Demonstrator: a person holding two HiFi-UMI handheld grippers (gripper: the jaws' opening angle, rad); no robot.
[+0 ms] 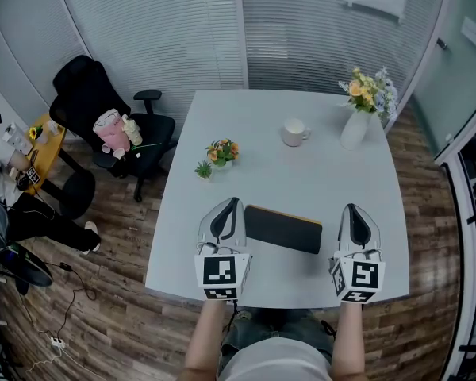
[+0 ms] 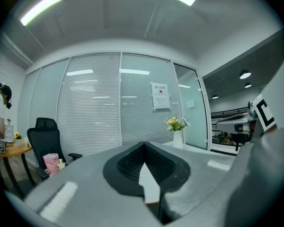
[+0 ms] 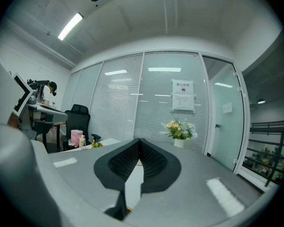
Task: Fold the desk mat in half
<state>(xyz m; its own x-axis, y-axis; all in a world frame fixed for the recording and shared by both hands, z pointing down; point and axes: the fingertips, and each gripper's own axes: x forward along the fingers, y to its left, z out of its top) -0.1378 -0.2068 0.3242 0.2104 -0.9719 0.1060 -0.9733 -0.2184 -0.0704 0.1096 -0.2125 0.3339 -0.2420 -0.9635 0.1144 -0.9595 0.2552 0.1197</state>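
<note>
**Squarely between two closed tools, the desk mat lies crosswise**

The desk mat (image 1: 283, 228) lies flat on the pale, smooth surface (image 1: 262, 125), between the left tool (image 1: 232, 202) and the right tool (image 1: 351, 208). Its long axis runs from one tool to the other, with the end by the right tool slightly nearer the person. It is a dark matte rectangle with a thin tan far edge. Both tools point forward, side by side, their ribbed black pads (image 2: 128, 162) meeting at the tips on nothing. Bare forearms (image 1: 202, 340) extend straight behind them.
</note>
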